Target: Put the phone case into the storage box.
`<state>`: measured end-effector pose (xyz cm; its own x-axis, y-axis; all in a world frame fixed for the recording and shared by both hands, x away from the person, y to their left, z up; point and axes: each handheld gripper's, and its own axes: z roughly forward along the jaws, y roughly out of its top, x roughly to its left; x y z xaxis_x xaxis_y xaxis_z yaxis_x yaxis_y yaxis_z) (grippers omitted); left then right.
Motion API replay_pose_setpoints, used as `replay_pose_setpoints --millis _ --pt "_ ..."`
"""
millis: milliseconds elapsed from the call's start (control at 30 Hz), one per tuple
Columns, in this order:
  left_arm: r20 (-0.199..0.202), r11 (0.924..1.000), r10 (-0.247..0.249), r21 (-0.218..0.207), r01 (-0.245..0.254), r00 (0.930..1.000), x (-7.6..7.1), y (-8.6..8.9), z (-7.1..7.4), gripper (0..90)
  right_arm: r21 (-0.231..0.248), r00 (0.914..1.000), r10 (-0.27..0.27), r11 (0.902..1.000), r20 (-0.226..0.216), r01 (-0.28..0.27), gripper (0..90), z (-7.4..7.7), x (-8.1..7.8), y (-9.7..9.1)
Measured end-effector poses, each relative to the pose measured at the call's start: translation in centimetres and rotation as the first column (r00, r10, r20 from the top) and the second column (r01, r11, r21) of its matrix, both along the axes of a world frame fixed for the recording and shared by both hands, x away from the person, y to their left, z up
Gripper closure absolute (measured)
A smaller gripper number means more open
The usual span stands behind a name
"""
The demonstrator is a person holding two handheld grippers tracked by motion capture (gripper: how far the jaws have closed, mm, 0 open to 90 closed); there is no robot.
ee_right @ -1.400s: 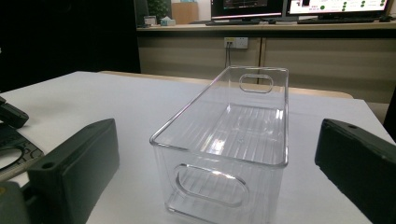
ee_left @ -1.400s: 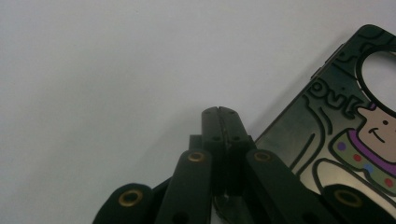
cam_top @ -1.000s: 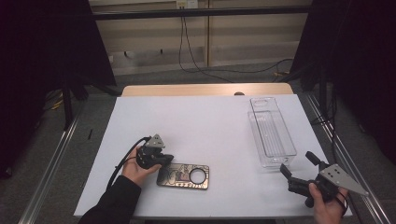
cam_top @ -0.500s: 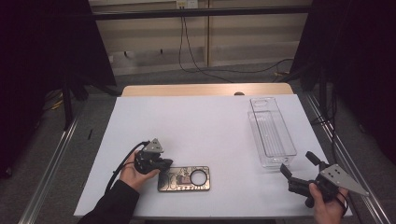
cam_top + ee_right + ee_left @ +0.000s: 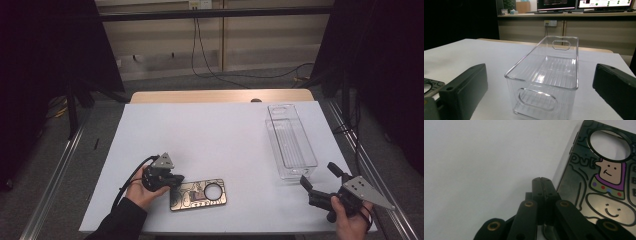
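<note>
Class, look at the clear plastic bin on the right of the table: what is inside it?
The clear bin holds nothing: its ribbed floor and the white table show through the walls. Only glare on the plastic blurs small patches of the floor.

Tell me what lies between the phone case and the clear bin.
Nothing: in the high view, bare white table separates the phone case from the clear bin.

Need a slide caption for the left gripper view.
Shut left tongs at the edge of a cartoon-printed phone case on the white table.
</note>
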<state>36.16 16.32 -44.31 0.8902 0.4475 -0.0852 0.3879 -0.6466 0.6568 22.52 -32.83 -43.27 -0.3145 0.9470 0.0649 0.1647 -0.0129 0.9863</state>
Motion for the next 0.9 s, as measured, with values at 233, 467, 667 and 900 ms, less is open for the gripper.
replay_pose_setpoints --millis 233,467,667,900 --pt "-0.006 1.0 0.001 -0.008 -0.001 1.0 -0.5 0.1 0.0 90.0 -0.001 1.0 0.0 1.0 -0.001 0.0 0.0 0.0 0.0 0.0" --pt "-0.007 0.9999 -0.002 -0.01 0.002 1.0 -0.7 0.2 0.0 90.0 0.0 1.0 0.0 1.0 0.0 0.0 0.0 0.0 0.0 0.0" --pt "0.006 0.9993 0.014 -0.034 -0.014 0.9999 -0.4 0.5 0.1 90.0 0.001 1.0 0.0 1.0 0.001 0.0 0.0 0.0 0.0 0.0" --pt "0.057 0.9944 0.055 -0.093 -0.05 0.9969 -0.4 1.1 0.7 86.6 0.001 1.0 -0.001 1.0 0.0 0.001 0.0 0.0 0.0 0.0"
